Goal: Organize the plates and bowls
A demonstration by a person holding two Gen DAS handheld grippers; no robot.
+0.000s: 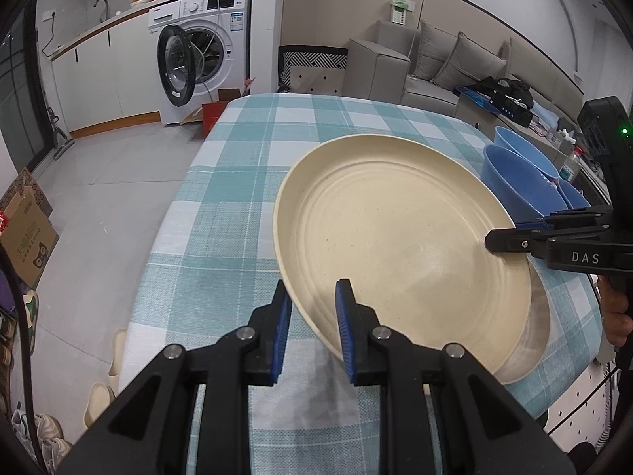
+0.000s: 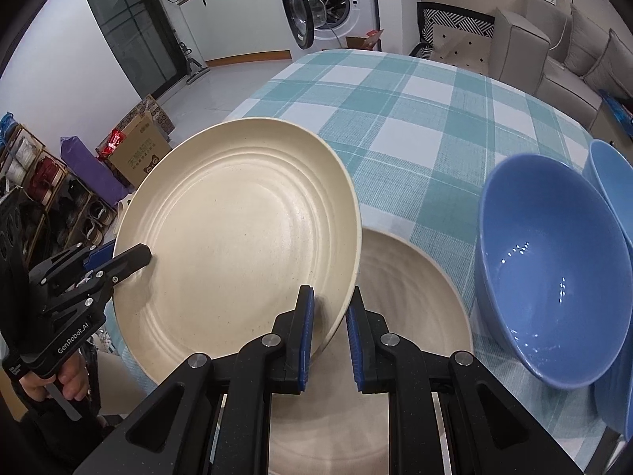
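Above the near edge of the checked table point(image 1: 245, 182), the left gripper point(image 1: 314, 330) is clamped on the rim of a cream plate point(image 1: 395, 245), one blue pad point(image 1: 343, 316) lying on the plate's inner face and the other pad point(image 1: 283, 328) under its outer side, so the jaws stand only as far apart as the rim is thick. The right gripper point(image 2: 330, 336) pinches the opposite rim of the same plate in the same way, its jaws nearly together on the thin edge; in the left wrist view it reaches in from the right side, with a person's hand point(image 1: 617, 316) on its handle. Held between the two grippers, the plate is tilted and lifted clear of the cloth. Directly beneath it, partly hidden, a second cream plate point(image 2: 411, 277) lies flat on the table. Just beside that plate, toward the right of the right wrist view, a blue bowl point(image 2: 554, 269) stands upright on the cloth, and another blue bowl point(image 2: 609, 174) shows at the frame's edge close behind it; whether the two bowls touch I cannot tell. Farther out, beyond the table's far end, a white washing machine point(image 1: 205, 35) stands with its round door swung open, and a grey sofa point(image 1: 435, 63) lines the wall to the right
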